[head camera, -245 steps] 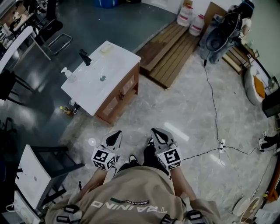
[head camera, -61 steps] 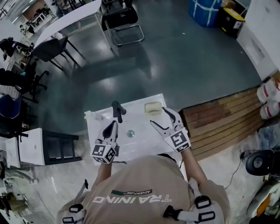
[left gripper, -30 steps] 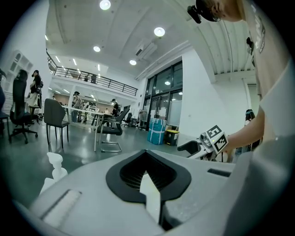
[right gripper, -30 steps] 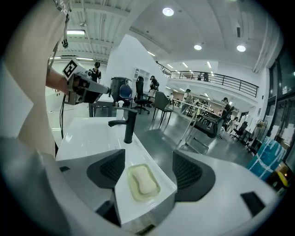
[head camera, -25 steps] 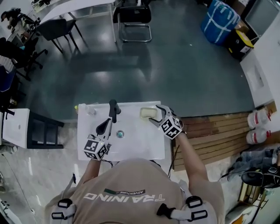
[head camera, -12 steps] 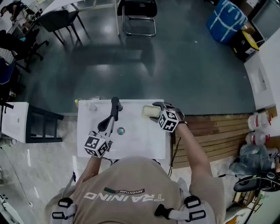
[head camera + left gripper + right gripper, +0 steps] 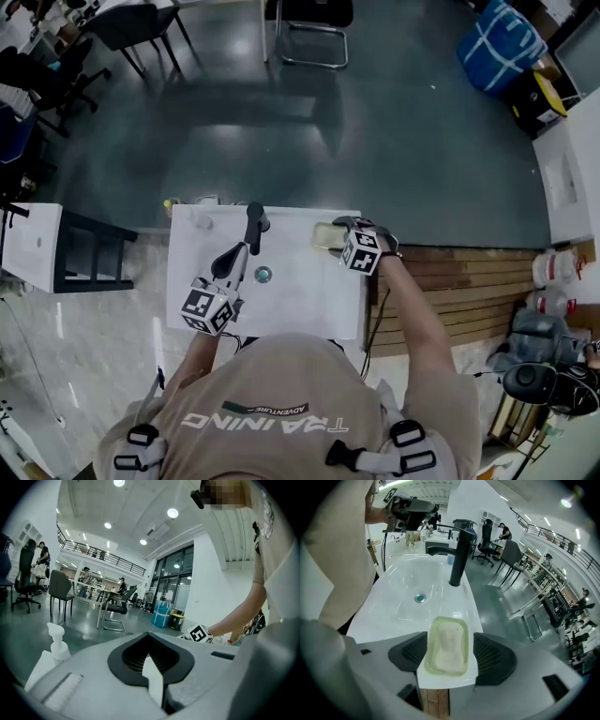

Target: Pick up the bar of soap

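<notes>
A whitish bar of soap (image 7: pixel 449 644) lies in a pale yellow-green dish (image 7: pixel 434 665) on the right rear corner of a white sink top (image 7: pixel 309 300). In the head view the dish (image 7: pixel 322 236) lies just left of my right gripper (image 7: pixel 341 227). In the right gripper view, my right gripper (image 7: pixel 449 654) is open, one black pad on each side of the dish, not pressing it. My left gripper (image 7: pixel 225 264) hovers over the sink's left half near the black tap (image 7: pixel 252 223). In its own view my left gripper (image 7: pixel 152 667) has its pads together, holding nothing.
A drain (image 7: pixel 263 275) sits mid-basin and a white pump bottle (image 7: pixel 56 641) stands at the rear left corner. Wooden slats (image 7: pixel 469 281) lie on the floor to the right, a dark frame with a white top (image 7: pixel 28 248) to the left, and office chairs (image 7: pixel 314 19) beyond.
Since the earliest frame the person has walked up to the sink. Over the last second my right gripper has closed in on the soap dish and now straddles it. The left gripper has barely moved.
</notes>
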